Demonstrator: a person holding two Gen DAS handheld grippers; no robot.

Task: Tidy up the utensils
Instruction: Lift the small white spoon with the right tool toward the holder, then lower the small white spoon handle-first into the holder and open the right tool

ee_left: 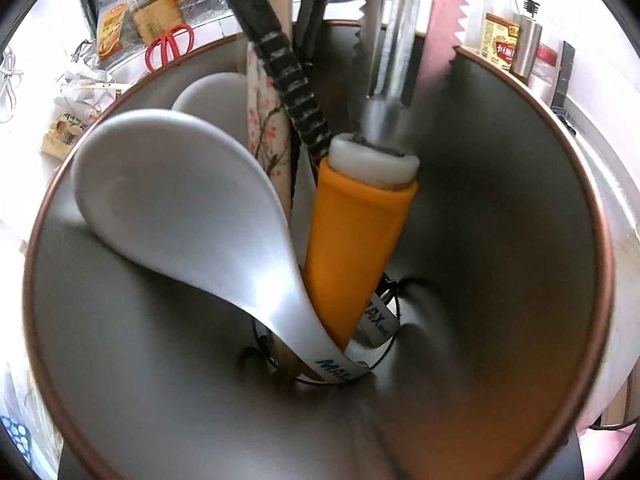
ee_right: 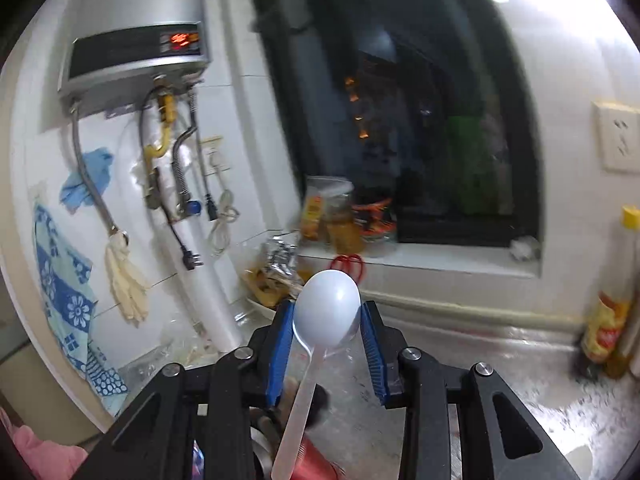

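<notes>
The left wrist view looks steeply down into a metal utensil holder [ee_left: 500,240] with a copper-coloured rim, which fills nearly the whole picture. Inside it lean a white ceramic spoon [ee_left: 172,200], bowl up with its handle reaching the bottom, an orange-handled tool [ee_left: 356,240] with a white collar and metal shaft, a black ridged handle [ee_left: 292,84] and a flat piece with a blossom pattern [ee_left: 264,128]. The left tongs themselves do not show in this view, so I cannot tell whether they are spread or gripping. In the right wrist view the right tongs [ee_right: 326,332] pinch a white plastic spoon [ee_right: 326,308] between their blue pads [ee_right: 280,344], the bowl standing up past the fingertips and the thin handle running back toward the camera. Beyond lie a speckled tabletop [ee_right: 480,360], a dark window [ee_right: 400,120], a wall-mounted water heater [ee_right: 136,56], red scissors [ee_right: 352,264] on the sill and a sauce bottle [ee_right: 612,300] at the right.
</notes>
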